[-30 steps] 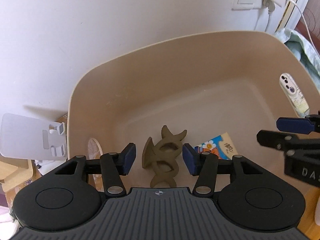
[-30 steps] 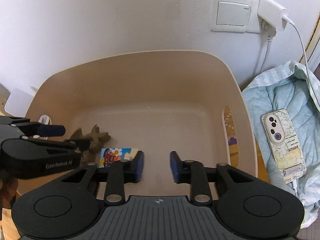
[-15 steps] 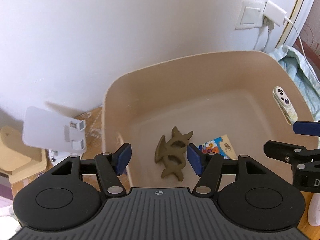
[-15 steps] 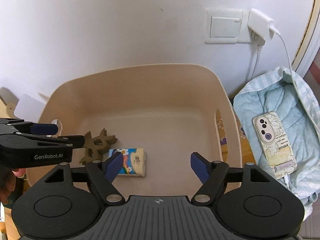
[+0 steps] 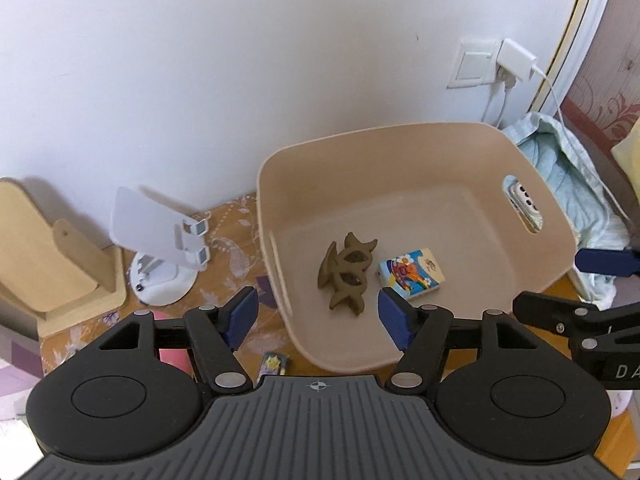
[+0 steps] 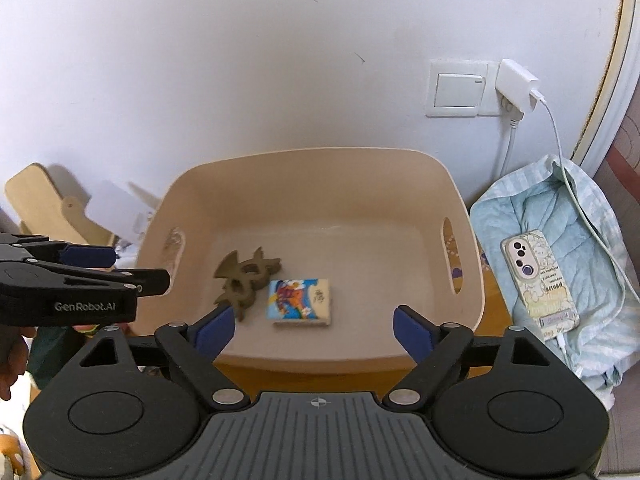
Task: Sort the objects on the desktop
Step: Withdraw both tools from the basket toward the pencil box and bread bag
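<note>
A beige plastic bin [image 5: 400,140] [image 6: 312,160] stands against the white wall. On its floor lie a brown hair claw [image 5: 346,274] [image 6: 246,276] and, beside it, a small colourful cartoon packet [image 5: 412,274] [image 6: 300,298]. My left gripper [image 5: 318,316] hangs above the bin's near left corner, its jaws opening with nothing between them. My right gripper [image 6: 312,330] hovers over the bin's near rim, its jaws also opening and empty. Each gripper shows at the edge of the other's view.
A white phone stand [image 5: 160,240] and a wooden holder [image 5: 52,256] sit left of the bin on the patterned cloth. Right of it a phone [image 6: 538,280] lies charging on a pale blue quilt [image 6: 560,216]. A small card [image 5: 274,362] lies near the bin's front corner.
Both grippers have drawn up and back from inside the bin and spread their jaws wider. The hair claw and the packet now lie free on the bin's floor.
</note>
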Tool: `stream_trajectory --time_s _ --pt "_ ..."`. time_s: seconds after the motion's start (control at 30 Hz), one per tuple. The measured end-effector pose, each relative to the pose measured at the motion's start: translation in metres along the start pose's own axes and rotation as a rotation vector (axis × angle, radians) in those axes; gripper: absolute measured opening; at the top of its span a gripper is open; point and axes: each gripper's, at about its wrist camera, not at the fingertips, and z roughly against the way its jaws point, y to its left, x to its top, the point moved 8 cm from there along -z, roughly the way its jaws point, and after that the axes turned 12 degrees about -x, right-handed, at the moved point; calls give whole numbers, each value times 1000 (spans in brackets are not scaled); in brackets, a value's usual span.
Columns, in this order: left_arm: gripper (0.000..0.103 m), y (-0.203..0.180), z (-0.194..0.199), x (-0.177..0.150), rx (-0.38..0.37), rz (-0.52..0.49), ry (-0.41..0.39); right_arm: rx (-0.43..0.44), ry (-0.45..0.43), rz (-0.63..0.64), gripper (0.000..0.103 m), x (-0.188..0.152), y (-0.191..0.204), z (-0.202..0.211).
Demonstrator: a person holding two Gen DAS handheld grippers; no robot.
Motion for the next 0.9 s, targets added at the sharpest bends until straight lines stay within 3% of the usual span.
stream_trajectory --time_s 0.5,0.9 --pt "70 10 59 -59 -5 -76 8 -10 1 -41 93 -48 15 59" --pt "70 40 66 -128 -14 -121 92 -16 123 -86 94 -123 31 64"
